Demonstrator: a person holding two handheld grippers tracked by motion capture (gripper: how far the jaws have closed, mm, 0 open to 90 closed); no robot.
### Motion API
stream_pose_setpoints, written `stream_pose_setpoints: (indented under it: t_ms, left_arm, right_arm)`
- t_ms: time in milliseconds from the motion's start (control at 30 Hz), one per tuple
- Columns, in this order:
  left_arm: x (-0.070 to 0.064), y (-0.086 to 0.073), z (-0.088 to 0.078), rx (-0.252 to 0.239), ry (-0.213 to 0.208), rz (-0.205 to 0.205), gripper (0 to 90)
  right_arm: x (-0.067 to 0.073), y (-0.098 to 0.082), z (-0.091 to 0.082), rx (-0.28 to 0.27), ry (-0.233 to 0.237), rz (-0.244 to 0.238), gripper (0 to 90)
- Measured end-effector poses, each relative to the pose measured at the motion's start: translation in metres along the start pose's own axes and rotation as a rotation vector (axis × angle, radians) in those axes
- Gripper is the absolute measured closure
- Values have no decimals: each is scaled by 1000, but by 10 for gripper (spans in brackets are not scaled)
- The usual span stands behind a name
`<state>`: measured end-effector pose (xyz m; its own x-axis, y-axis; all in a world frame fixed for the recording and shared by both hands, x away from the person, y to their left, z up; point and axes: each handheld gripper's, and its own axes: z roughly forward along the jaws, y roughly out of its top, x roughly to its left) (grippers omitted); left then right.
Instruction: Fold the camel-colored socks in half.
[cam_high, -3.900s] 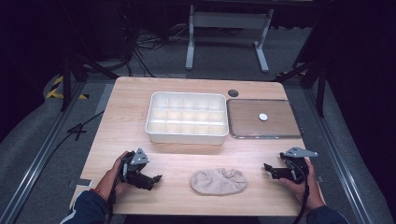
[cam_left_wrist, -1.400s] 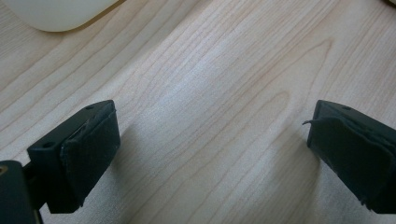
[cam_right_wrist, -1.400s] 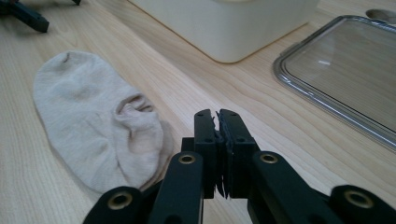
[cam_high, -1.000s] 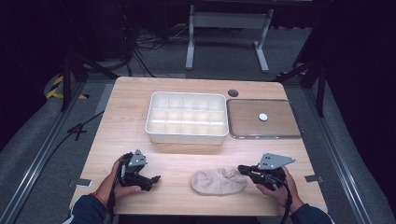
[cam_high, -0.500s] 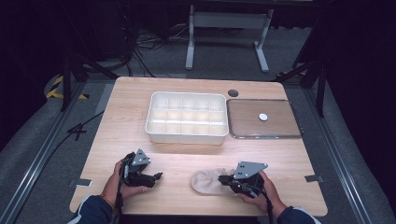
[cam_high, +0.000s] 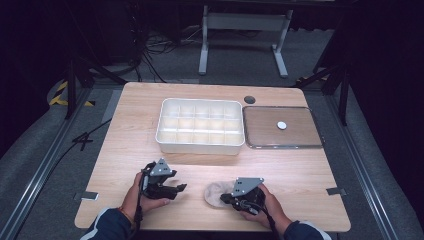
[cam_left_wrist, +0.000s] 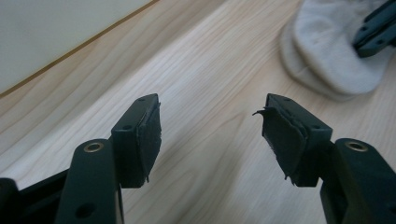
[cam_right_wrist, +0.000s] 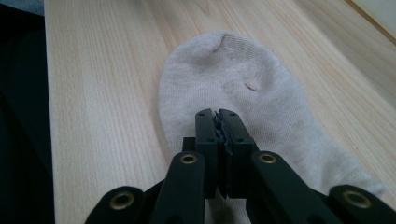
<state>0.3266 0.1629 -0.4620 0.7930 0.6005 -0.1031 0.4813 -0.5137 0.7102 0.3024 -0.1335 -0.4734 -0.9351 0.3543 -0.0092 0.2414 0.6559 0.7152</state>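
A beige sock (cam_high: 214, 192) lies flat near the table's front edge. My right gripper (cam_high: 226, 198) rests over the sock's right part, pointing left. In the right gripper view its jaws are shut (cam_right_wrist: 218, 116), pads pressed together with no cloth visible between them, and the sock (cam_right_wrist: 233, 79) spreads out beneath and beyond the tips. My left gripper (cam_high: 181, 188) is to the left of the sock, pointing at it and apart from it. Its jaws (cam_left_wrist: 212, 107) are open and have just been closing, with only bare wood between them. The sock (cam_left_wrist: 327, 51) lies ahead of them at the upper right.
A white compartment tray (cam_high: 200, 145) stands mid-table, its wall (cam_left_wrist: 46, 32) close behind the left gripper. To its right lies a brown lidded tray (cam_high: 300, 130) with a white knob (cam_high: 282, 125). A dark round hole (cam_high: 249, 99) is behind them.
The right hand has slid left along the front of the table until its gripper is over the sock. The left hand has edged a little toward the sock.
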Motion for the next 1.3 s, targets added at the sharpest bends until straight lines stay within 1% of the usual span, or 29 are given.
stream_pose_setpoints:
  t_ms: [33, 100, 167, 200, 300, 333, 367, 400, 467, 533, 567, 600, 633, 700, 767, 833, 867, 900, 933, 967, 1000, 1033, 1067, 1133, 1233, 1267, 1300]
  left_arm:
    - [-4, 4, 3, -12, -11, -5, 377]
    - [-9, 12, 9, -34, -29, -33, 367]
    - [-12, 18, 13, -46, -37, -36, 352]
    - [-14, 21, 16, -48, -49, -39, 351]
    - [-19, 28, 26, -40, -58, -25, 347]
    - [-20, 29, 28, -41, -64, -30, 346]
    - [-22, 30, 31, -29, -70, -30, 346]
    - [-23, 31, 34, -17, -69, -12, 346]
    - [-26, 32, 40, -9, -71, 7, 347]
    - [-29, 33, 44, 6, -71, 8, 347]
    - [-30, 33, 45, 14, -69, 19, 347]
    - [-31, 33, 48, 36, -60, 42, 348]
    - [-33, 33, 52, 50, -61, 40, 351]
    - [-34, 33, 57, 71, -46, 67, 357]
    - [-36, 33, 59, 68, -39, 77, 357]
    - [-37, 34, 59, 70, -32, 81, 358]
    - [-38, 33, 59, 66, -31, 79, 359]
    - [-38, 33, 59, 68, -26, 82, 360]
    - [-39, 33, 58, 73, -23, 87, 365]
    - [-39, 33, 58, 71, -16, 89, 372]
    - [-40, 33, 58, 70, -21, 87, 383]
    - [-40, 33, 58, 70, -28, 86, 401]
    - [-41, 33, 58, 71, -26, 83, 419]
    - [-41, 33, 58, 65, -29, 70, 437]
    - [-39, 33, 56, 67, -52, 63, 542]
    - [-38, 33, 56, 66, -54, 62, 570]
    - [-38, 33, 56, 64, -64, 50, 599]
  right_arm:
    - [-1, 1, 1, -3, 11, 8, 878]
    - [-3, 1, 4, -11, 9, 21, 880]
    - [-3, 3, 6, -13, 8, 17, 880]
    - [-3, 4, 6, -12, 7, 13, 880]
    - [-4, 6, 9, -15, 1, 7, 880]
    - [-4, 6, 9, -16, -1, 6, 880]
    - [-4, 6, 9, -16, -2, 6, 880]
    - [-3, 5, 9, -16, -4, 2, 881]
    - [-2, 5, 9, -17, -9, -7, 880]
    - [-2, 5, 9, -17, -12, -8, 880]
    - [-2, 5, 9, -18, -13, -6, 881]
    - [-2, 5, 9, -21, -13, -4, 880]
    - [-3, 4, 9, -22, -14, -2, 880]
    - [-3, 4, 9, -26, -11, 0, 880]
    - [-3, 4, 8, -28, -9, 5, 880]
    - [-2, 4, 8, -22, -22, -2, 868]
    - [-2, 4, 7, -20, -32, -3, 840]
    - [-2, 4, 6, -22, -49, 1, 831]
    - [-3, 4, 3, -37, -66, 7, 835]
    - [-5, 4, 0, -55, -79, 16, 841]
    - [-8, 5, -2, -67, -94, 29, 847]
    - [-10, 5, -4, -70, -96, 44, 848]
    - [-12, 4, -2, -60, -100, 48, 848]
    - [-13, 1, 2, -24, -114, 42, 846]
    - [-14, 1, 5, -16, -121, 22, 838]
    - [-14, 1, 5, -18, -123, 24, 839]
    - [-15, 1, 6, -20, -122, 25, 840]
